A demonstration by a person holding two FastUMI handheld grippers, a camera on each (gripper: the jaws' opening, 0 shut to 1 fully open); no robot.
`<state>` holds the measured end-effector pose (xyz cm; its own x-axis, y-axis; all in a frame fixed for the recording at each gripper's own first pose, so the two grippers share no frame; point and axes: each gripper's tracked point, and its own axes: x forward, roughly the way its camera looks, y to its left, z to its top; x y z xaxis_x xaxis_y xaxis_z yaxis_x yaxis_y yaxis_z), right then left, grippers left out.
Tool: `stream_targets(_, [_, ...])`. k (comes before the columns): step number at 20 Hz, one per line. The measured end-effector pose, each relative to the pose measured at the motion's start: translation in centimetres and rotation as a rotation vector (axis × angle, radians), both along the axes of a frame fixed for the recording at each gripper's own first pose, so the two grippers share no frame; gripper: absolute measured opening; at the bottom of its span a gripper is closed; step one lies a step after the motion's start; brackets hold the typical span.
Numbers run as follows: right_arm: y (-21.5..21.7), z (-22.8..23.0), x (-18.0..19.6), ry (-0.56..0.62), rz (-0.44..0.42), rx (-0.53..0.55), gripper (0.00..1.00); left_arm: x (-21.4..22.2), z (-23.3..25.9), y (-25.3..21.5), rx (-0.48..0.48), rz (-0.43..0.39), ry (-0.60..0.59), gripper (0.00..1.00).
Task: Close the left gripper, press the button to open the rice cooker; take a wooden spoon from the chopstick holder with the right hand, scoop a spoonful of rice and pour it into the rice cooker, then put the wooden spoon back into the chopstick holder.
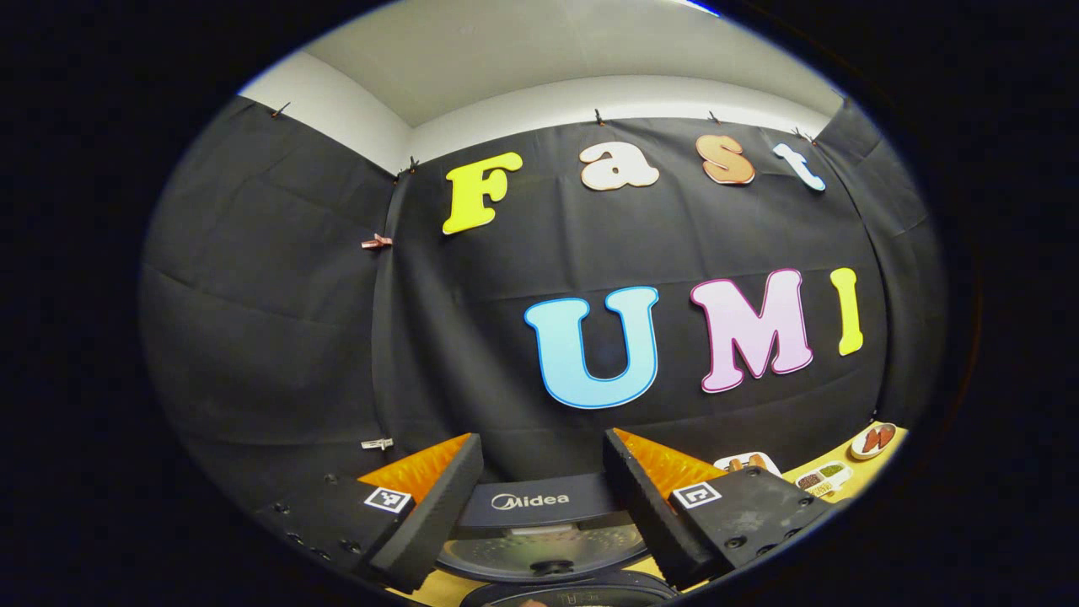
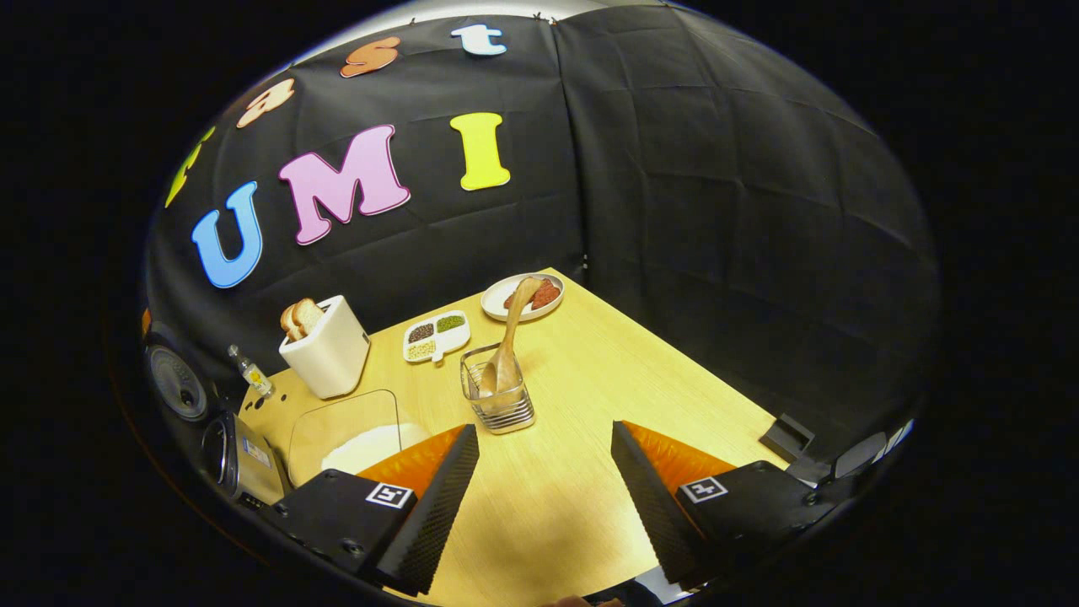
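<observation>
Rice cooker [image 1: 539, 539] with lid up, wooden spoon [image 2: 510, 337] upright in the chopstick holder [image 2: 497, 392] — both tongs spread, holding nothing.

Cooker sits at 6 o'clock before the left gripper [image 1: 539, 506]; holder at 12 o'clock from the right gripper [image 2: 544, 497]. The spoon looks light, stiff, smooth — probably best pinched on the handle above the wire rim.

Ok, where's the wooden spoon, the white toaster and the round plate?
Wooden spoon [image 2: 508, 337], right gripper view, its handle.
White toaster [image 2: 329, 354], right gripper view, its front side.
Round plate [image 2: 497, 302], right gripper view, its left rim.

Bright, even overhead light; sharp focus, strong fisheye bending at edges.
</observation>
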<state>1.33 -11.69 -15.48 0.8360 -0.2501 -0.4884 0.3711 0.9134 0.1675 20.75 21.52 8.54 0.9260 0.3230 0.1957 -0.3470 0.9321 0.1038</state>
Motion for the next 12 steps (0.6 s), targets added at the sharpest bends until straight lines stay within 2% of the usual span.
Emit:
stream_targets(6, [2.0, 0.1, 1.1, -0.007, 0.057, -0.022, 0.99, -0.9, -1.0, -0.5, -0.042, 0.003, 0.057, 0.99])
stream_targets(9, [3.2, -0.6, 2.0, 0.005, 0.099, -0.021, 0.99, -3.0, -2.0, -1.5, -0.084, 0.006, 0.121, 1.00])
stream_targets(12, [3.2, -0.5, 3.0, -0.012, 0.126, -0.068, 0.99, -5.6, -3.8, -2.7, -0.155, 0.002, 0.195, 1.00])
